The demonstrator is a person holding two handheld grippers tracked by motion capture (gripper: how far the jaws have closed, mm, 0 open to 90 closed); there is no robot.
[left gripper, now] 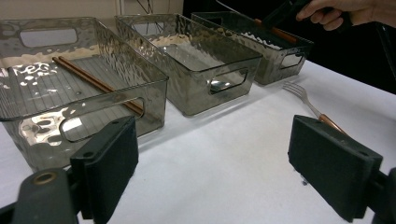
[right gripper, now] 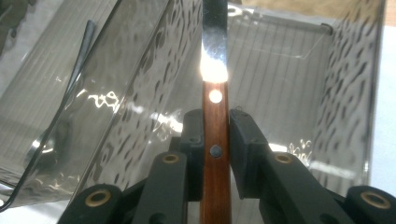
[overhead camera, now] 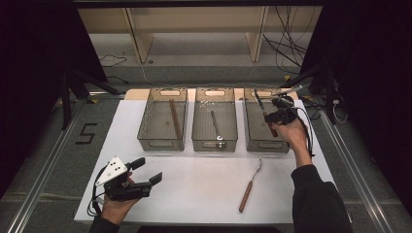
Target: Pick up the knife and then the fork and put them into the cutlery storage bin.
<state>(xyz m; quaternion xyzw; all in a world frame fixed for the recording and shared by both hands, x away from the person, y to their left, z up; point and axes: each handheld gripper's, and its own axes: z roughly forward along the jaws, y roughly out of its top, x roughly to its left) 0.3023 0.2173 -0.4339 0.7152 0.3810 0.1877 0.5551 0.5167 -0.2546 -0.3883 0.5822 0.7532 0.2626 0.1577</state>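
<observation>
Wood-handled table knife [right gripper: 215, 135] — reddish-brown handle with metal rivets, bright steel blade catching glare — is clamped at the handle in my right gripper [overhead camera: 278, 116], held over the right-hand smoky clear plastic bin [overhead camera: 252, 136]. Middle bin [overhead camera: 214, 138] holds a spoon [overhead camera: 215, 127]; left bin [overhead camera: 160, 138] holds brown chopsticks [left gripper: 93, 81]. Copper-handled fork [overhead camera: 251, 183] lies on the white tabletop [overhead camera: 194, 189]. My left gripper [overhead camera: 141, 179] — jaws spread, nothing in them — sits near the front edge.

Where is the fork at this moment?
In the high view, the fork lies on the white table, right of centre, in front of the right bin and near the person's right sleeve.
</observation>
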